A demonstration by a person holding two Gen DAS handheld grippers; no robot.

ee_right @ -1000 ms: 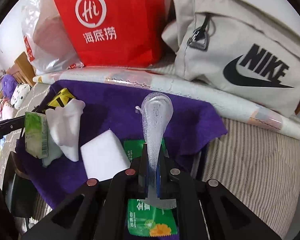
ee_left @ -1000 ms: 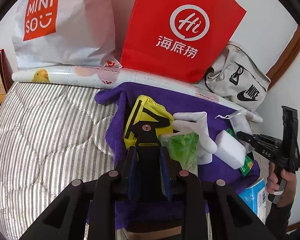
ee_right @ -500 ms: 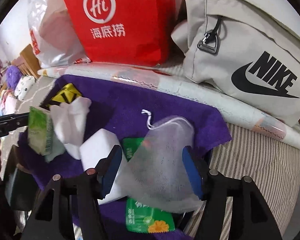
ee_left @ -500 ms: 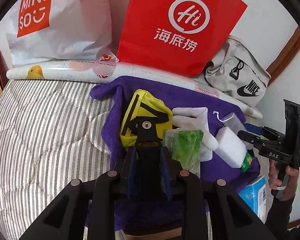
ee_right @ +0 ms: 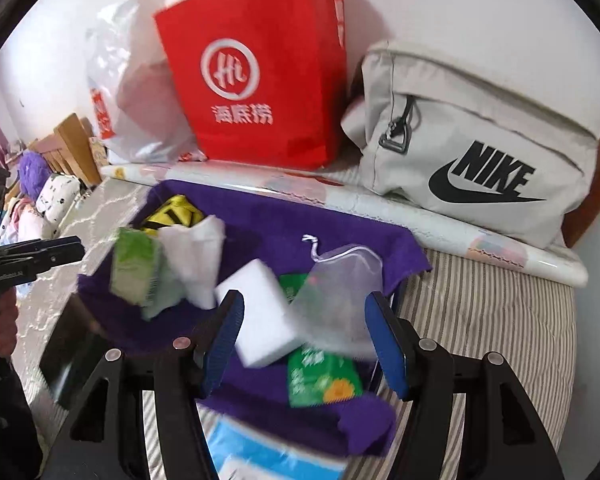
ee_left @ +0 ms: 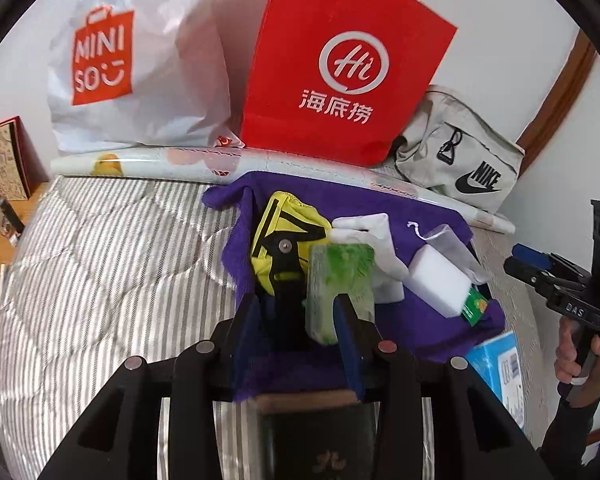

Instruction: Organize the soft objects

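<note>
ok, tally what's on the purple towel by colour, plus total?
White: 3 – sponge block, mesh pouch, crumpled cloth
Green: 2 – tissue pack, sachet
Yellow: 1 – yellow-black pouch
Total: 6

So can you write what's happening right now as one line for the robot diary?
left gripper: open, beside green packet | right gripper: open, above mesh bag | both items on purple towel
</note>
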